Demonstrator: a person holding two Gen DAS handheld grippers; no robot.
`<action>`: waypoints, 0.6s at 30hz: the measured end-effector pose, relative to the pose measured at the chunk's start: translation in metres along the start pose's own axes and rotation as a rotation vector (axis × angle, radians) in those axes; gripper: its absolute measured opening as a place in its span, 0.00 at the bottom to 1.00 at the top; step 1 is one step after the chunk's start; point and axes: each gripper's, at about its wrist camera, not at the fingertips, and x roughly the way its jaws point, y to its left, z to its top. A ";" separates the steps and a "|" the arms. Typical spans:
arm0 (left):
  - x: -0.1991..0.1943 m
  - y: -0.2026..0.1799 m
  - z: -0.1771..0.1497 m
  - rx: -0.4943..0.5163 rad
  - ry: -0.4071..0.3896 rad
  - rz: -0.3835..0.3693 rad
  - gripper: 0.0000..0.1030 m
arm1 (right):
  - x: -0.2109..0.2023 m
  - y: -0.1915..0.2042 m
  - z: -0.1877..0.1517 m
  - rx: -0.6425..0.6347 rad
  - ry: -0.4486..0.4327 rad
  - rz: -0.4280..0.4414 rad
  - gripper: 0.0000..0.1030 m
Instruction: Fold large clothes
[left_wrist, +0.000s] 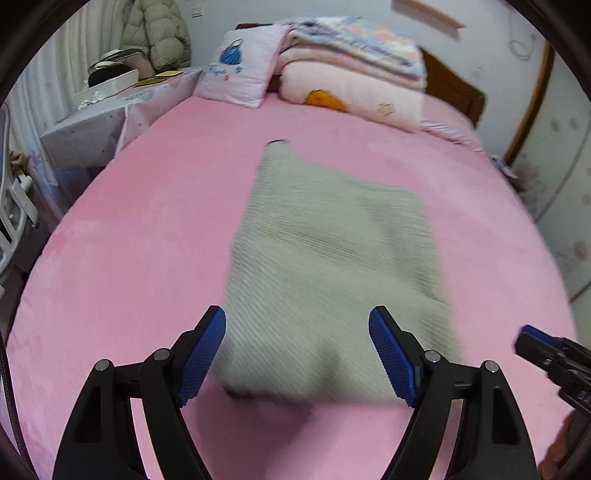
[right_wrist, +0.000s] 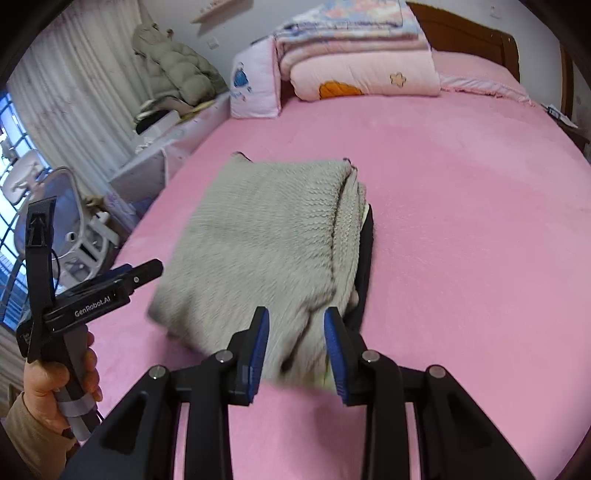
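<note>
The grey knit sweater (right_wrist: 273, 236) lies partly folded mid-bed (right_wrist: 461, 206). It looks soft, thick, limp and likely to sag. The left tool (left_wrist: 297, 350) hovers spread wide, empty. The right tool (right_wrist: 295, 347) straddles the near hem, part-closed; whether it pinches is unclear. Grip through stacked edge layers. Open bedding surrounds it.
</note>
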 end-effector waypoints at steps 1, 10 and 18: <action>-0.017 -0.008 -0.006 0.003 -0.005 -0.018 0.77 | -0.016 0.001 -0.005 0.004 -0.003 0.005 0.30; -0.173 -0.108 -0.088 0.119 -0.066 -0.095 0.92 | -0.164 -0.003 -0.079 0.037 -0.040 0.032 0.37; -0.240 -0.165 -0.178 0.153 -0.046 -0.128 0.92 | -0.250 -0.015 -0.173 0.002 -0.068 -0.029 0.40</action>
